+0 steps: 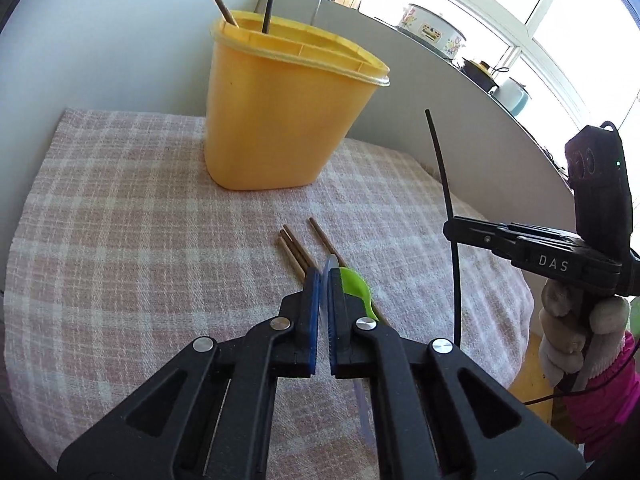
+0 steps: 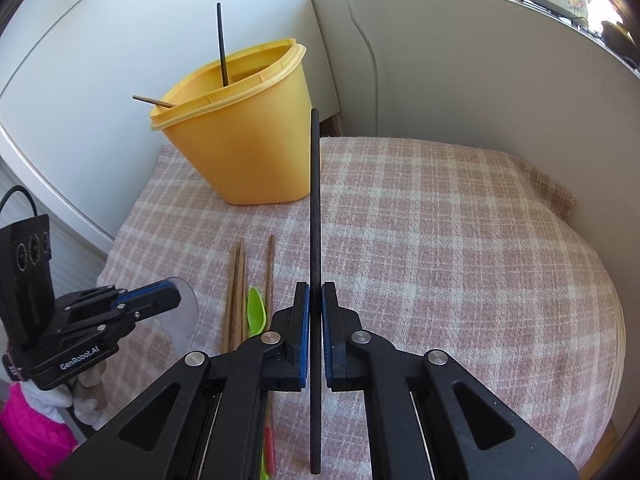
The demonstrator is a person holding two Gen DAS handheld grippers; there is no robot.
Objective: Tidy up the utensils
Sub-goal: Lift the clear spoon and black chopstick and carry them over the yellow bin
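Note:
A yellow utensil holder (image 1: 280, 108) stands at the back of the checked cloth (image 1: 120, 220), with a black chopstick and a brown one in it; it also shows in the right wrist view (image 2: 244, 140). My left gripper (image 1: 324, 276) is shut on a clear plastic spoon (image 1: 331, 261), whose bowl sticks out beyond the pads (image 2: 186, 300). My right gripper (image 2: 315, 292) is shut on a black chopstick (image 2: 315, 200), held upright above the cloth and seen at right in the left wrist view (image 1: 448, 208). Brown chopsticks (image 2: 238, 284) and a green spoon (image 2: 256, 312) lie on the cloth.
A white partition wall (image 2: 460, 72) bounds the table at the back and right. A white panel (image 2: 80, 80) stands on the left. Pots (image 1: 434, 32) sit on a counter by the window. A red utensil (image 2: 270, 448) lies near the front edge.

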